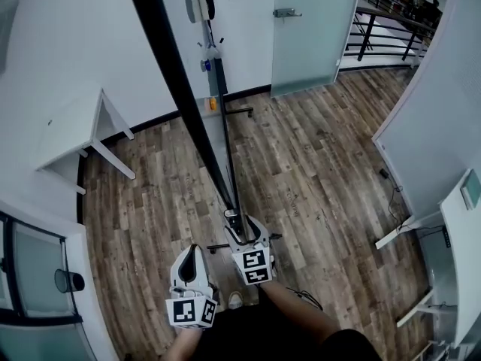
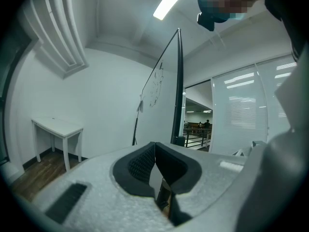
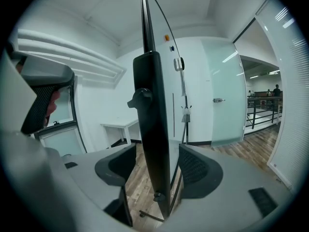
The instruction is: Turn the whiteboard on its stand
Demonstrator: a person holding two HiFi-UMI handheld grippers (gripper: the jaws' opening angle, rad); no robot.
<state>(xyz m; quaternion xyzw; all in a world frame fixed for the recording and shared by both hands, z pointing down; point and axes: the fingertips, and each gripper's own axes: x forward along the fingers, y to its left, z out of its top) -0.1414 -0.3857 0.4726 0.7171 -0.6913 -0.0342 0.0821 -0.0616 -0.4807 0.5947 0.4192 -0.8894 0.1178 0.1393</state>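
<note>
From above, the whiteboard (image 1: 176, 74) shows edge-on as a long black bar running from the top down to my right gripper (image 1: 243, 228). In the right gripper view, the black upright of the stand (image 3: 154, 129) with a clamp knob (image 3: 139, 99) stands between the jaws of the right gripper (image 3: 157, 164), which is open with a gap on both sides. My left gripper (image 1: 192, 253) hangs lower left of it, apart from the stand. The left gripper (image 2: 154, 149) is shut on nothing, and the whiteboard (image 2: 164, 93) rises ahead of it.
A white table (image 1: 71, 130) stands against the left wall. A frosted glass door (image 1: 312, 28) and a black railing (image 1: 383, 36) are at the back. White furniture (image 1: 458, 239) lines the right side. The stand's far foot (image 1: 229, 113) rests on the wooden floor.
</note>
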